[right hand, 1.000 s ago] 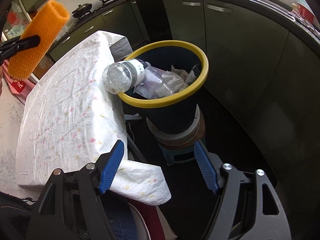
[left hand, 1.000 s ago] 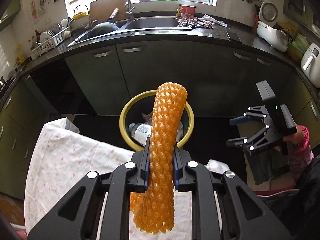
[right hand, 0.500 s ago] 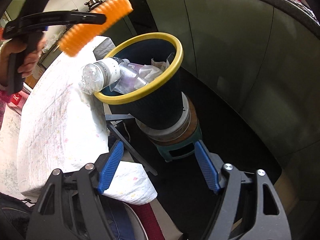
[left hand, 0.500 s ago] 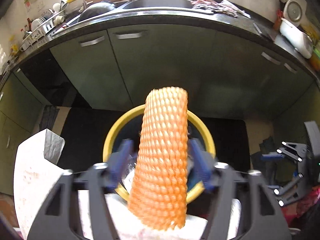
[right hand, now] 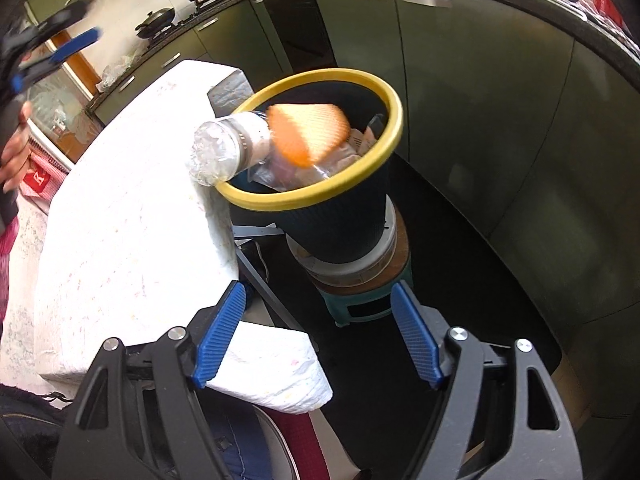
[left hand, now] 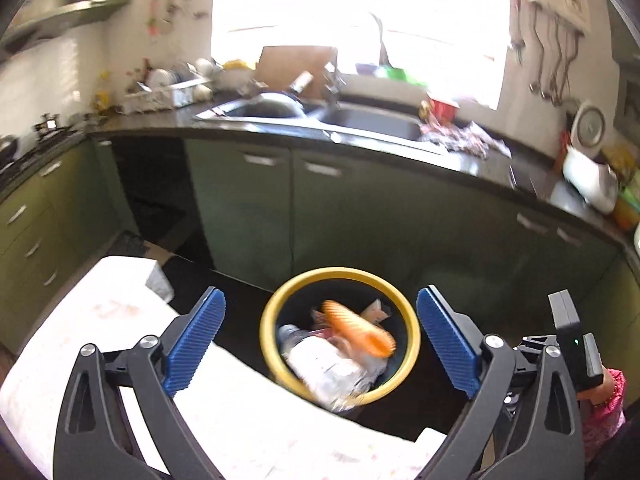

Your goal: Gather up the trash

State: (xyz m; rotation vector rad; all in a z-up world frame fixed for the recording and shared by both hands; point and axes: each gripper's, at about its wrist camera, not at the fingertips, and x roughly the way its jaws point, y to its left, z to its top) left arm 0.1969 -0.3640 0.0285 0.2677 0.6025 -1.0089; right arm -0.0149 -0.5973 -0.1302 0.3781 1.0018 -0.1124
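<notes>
An orange foam net sleeve (left hand: 358,328) lies inside the dark trash bin with the yellow rim (left hand: 412,320), on top of a clear plastic bottle (left hand: 324,368) that sticks out over the rim. The right wrist view shows the sleeve (right hand: 308,130), the bottle (right hand: 224,152) and the bin rim (right hand: 394,120) too. My left gripper (left hand: 320,340) is open and empty above the bin; it also shows at the far left of the right wrist view (right hand: 56,56). My right gripper (right hand: 316,336) is open and empty, low and in front of the bin.
The bin stands on a small stool (right hand: 360,300) beside a table with a white flowered cloth (right hand: 120,208). Green kitchen cabinets (left hand: 248,208) and a dark counter with a sink (left hand: 372,124) curve behind. Paper and plastic waste lies in the bin.
My left gripper opened and let go of the orange sleeve, which dropped into the bin. The left gripper then pulled up and back. The right gripper stayed open and shifted slightly.
</notes>
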